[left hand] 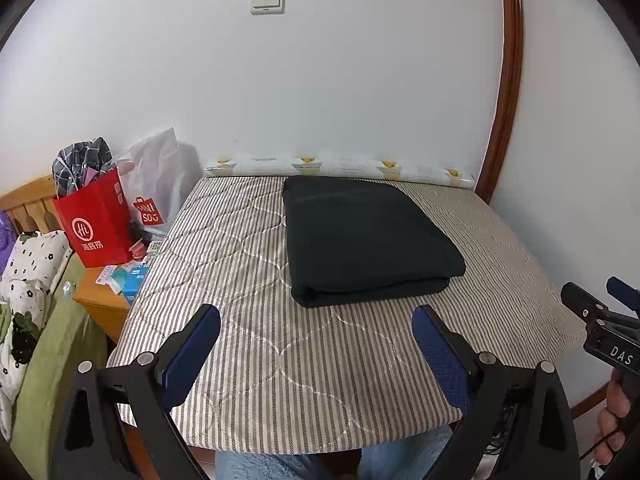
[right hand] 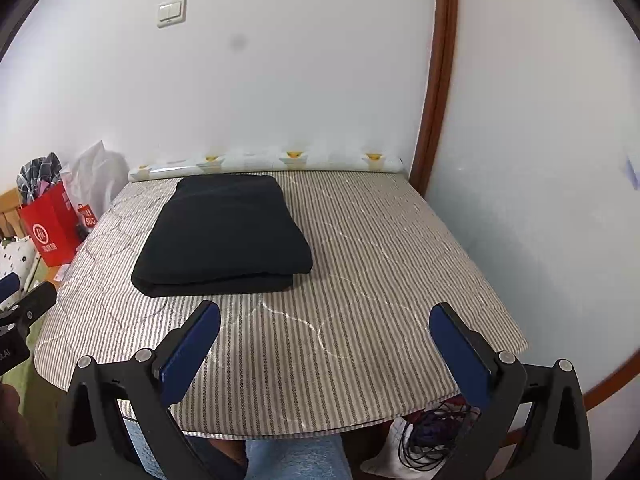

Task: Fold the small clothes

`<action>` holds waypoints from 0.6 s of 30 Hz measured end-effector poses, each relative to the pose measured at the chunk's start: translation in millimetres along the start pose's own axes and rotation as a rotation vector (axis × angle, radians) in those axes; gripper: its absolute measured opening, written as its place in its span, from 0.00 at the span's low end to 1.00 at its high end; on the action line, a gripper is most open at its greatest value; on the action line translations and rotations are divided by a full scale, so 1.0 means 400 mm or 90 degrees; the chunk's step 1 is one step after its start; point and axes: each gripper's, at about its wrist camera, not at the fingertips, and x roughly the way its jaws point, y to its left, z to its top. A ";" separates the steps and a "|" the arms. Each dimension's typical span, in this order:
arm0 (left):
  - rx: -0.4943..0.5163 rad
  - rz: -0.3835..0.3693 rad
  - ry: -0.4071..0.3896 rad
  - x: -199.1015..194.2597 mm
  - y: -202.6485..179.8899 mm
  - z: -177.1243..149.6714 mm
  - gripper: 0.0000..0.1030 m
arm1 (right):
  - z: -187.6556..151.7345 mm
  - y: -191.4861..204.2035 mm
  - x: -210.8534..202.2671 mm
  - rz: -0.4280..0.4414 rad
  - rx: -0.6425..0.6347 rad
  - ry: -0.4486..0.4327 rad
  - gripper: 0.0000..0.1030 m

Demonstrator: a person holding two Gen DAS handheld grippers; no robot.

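Note:
A dark folded garment (left hand: 364, 240) lies as a neat thick rectangle on the striped quilted table cover (left hand: 248, 344), toward the far middle; it also shows in the right wrist view (right hand: 224, 236). My left gripper (left hand: 316, 316) is open and empty, held above the near edge of the table, short of the garment. My right gripper (right hand: 324, 316) is open and empty, to the right of the garment and nearer than it. The right gripper's fingers show at the right edge of the left wrist view (left hand: 580, 300).
A red paper bag (left hand: 96, 220) and a white plastic bag (left hand: 160, 176) stand on a wooden side table (left hand: 100, 300) at the left. White walls and a brown door frame (left hand: 508, 80) border the table's far and right sides. Cables (right hand: 432, 440) lie below the near right edge.

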 end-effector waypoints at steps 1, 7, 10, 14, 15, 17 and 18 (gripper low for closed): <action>0.000 0.001 0.000 -0.002 -0.001 -0.001 0.94 | 0.000 -0.001 -0.003 -0.002 0.001 -0.003 1.00; 0.002 0.003 -0.002 -0.008 -0.007 0.000 0.94 | -0.001 -0.002 -0.010 -0.006 0.000 -0.003 1.00; 0.002 0.006 -0.002 -0.010 -0.007 -0.001 0.94 | -0.002 -0.002 -0.013 -0.008 0.000 -0.002 1.00; 0.004 0.005 -0.002 -0.014 -0.007 -0.002 0.94 | -0.004 -0.001 -0.014 -0.006 0.001 0.001 1.00; 0.004 0.005 -0.001 -0.015 -0.007 -0.002 0.94 | -0.004 0.000 -0.014 -0.005 0.001 0.001 1.00; 0.002 0.006 -0.002 -0.014 -0.009 -0.002 0.94 | -0.004 0.003 -0.013 -0.006 -0.001 0.003 1.00; 0.002 0.005 -0.002 -0.014 -0.008 -0.003 0.94 | -0.005 0.005 -0.012 -0.007 -0.002 0.003 1.00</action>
